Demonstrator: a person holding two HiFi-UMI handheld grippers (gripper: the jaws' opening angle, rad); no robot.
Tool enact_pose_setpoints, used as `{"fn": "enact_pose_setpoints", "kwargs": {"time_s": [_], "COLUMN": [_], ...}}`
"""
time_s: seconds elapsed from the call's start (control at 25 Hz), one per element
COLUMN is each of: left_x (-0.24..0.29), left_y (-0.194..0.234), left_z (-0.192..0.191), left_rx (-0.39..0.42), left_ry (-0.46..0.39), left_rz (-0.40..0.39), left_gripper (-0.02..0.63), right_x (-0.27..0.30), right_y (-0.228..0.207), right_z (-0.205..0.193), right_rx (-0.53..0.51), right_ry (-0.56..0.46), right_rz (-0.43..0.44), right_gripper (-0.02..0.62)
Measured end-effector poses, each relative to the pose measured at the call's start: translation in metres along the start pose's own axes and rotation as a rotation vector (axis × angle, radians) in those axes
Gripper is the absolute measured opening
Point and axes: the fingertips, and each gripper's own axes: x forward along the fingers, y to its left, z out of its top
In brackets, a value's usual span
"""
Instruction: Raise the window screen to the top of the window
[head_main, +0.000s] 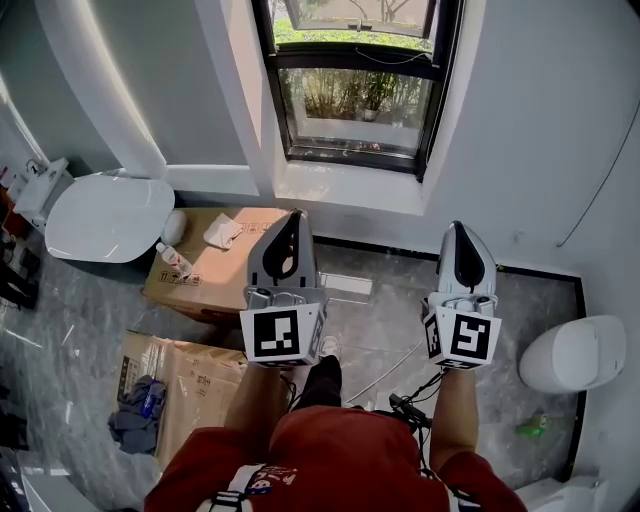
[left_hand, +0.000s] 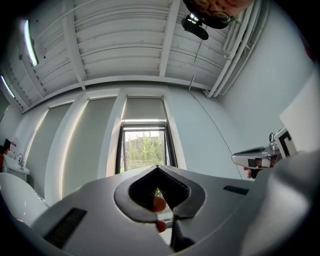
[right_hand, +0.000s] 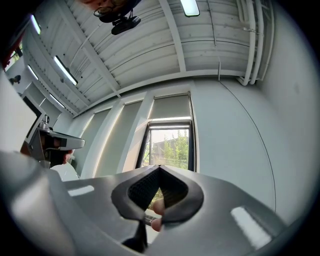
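Tiled washroom floor, dark-framed window ahead, left gripper and right gripper side by side short of it, both jaw pairs closed, empty.

no legible text or labels

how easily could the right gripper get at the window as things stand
Probably yes, after a step forward: only floor lies between the right gripper and the window, and the cardboard box sits off to the left.

a cardboard box beside the toilet carries a bottle — another box stands nearby.
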Motion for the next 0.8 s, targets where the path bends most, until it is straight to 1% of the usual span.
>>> {"fn": "enact_pose_setpoints", "kwargs": {"time_s": [0.32,0.56,0.8], "left_x": [0.057,0.114,0.168], "left_y": [0.03,0.06,0.09], "left_z": [-0.027,-0.048,-0.07], "left_rx": [-0.002,-0.015,-0.009], "left_ry": [0.023,0.025,0.045], "left_rz": [-0.006,-0.014,-0.024], "left_gripper": [0.002,0.002,0.002], "right_x": [0.062,0.125,0.186], "right_y": [0.0,0.005,0.012], "right_z": [-0.022,-0.039,-0.059], "right_rx": [-0.021,-0.043,-0.033], "right_ry": [0.01,0.024,0.038], "right_rz": [-0.007,-0.009,-0.022], "right_gripper": [0.008,0.008,0.008]}}
